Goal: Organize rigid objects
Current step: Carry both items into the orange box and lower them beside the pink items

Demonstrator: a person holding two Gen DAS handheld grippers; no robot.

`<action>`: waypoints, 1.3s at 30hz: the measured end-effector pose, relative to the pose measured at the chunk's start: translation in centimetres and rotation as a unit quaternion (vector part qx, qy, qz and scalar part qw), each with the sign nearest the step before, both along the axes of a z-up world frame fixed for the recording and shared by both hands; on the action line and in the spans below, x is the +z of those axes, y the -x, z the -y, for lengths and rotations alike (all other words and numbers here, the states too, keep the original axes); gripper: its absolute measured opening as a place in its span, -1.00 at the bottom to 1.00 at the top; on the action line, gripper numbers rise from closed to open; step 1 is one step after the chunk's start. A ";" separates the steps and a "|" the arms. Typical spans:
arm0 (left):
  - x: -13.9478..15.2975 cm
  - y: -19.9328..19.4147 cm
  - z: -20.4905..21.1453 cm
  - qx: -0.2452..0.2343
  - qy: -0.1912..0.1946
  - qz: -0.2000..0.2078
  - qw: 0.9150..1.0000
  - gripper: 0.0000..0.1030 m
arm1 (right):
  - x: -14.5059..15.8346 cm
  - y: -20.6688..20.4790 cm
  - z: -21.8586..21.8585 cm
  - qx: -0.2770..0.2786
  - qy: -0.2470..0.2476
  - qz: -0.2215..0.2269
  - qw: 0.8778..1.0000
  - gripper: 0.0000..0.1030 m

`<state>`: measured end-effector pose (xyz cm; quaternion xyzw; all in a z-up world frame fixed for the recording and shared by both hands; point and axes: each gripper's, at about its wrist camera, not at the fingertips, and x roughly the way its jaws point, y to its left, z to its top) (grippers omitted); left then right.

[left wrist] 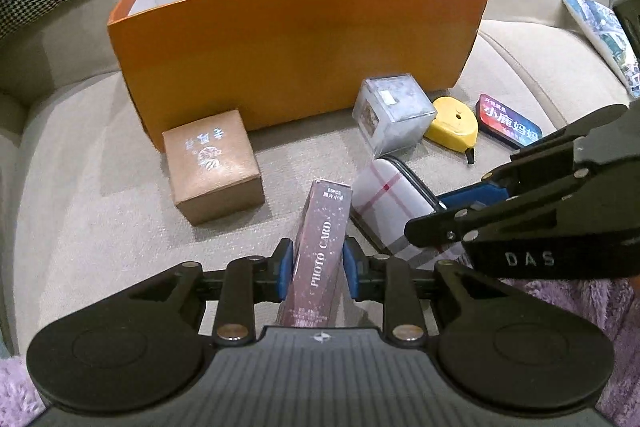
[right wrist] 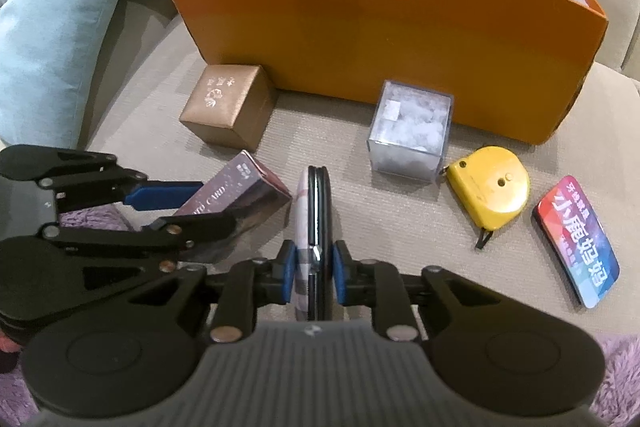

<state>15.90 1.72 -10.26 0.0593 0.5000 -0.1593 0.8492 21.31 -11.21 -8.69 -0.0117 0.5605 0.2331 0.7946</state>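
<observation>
The left gripper (left wrist: 318, 269) is pinching a slim maroon cardboard box printed "PHOTO CARD" (left wrist: 320, 247) across its narrow sides, angling steeply down over the beige sofa cushion (left wrist: 120, 227). It looks light and stiff, so a mid-length hold should be keeping it steady. Beside it, the right gripper (right wrist: 314, 273) is clamping a flat plaid-patterned zip case (right wrist: 310, 227) on edge, likewise pointing downward; its rounded shell may be slippery. Further off are lying a brown cube box (left wrist: 214, 167), a clear plastic cube (left wrist: 394, 113), a yellow tape measure (right wrist: 488, 187) and a colourful flat tin (right wrist: 578, 247). Beyond them the orange open box (left wrist: 296, 67) is waiting.
</observation>
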 end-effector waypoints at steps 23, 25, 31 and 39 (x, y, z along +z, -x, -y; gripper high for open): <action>14.0 -6.2 -2.1 0.064 0.182 0.113 0.975 -0.52 | 14.2 -4.9 5.2 -0.082 -0.099 0.141 0.982 -0.66; 14.1 -8.6 -2.7 0.081 0.203 0.102 0.971 -0.51 | 14.9 -6.8 5.1 -0.092 -0.104 0.152 0.979 -0.66; 10.6 -15.2 -3.1 0.116 0.198 0.050 0.972 -0.51 | 12.1 -13.4 5.0 -0.125 -0.113 0.104 0.980 -0.66; 3.7 -20.0 -3.2 0.126 0.183 -0.037 0.974 -0.50 | 3.4 -18.9 3.8 -0.146 -0.096 -0.003 0.985 -0.66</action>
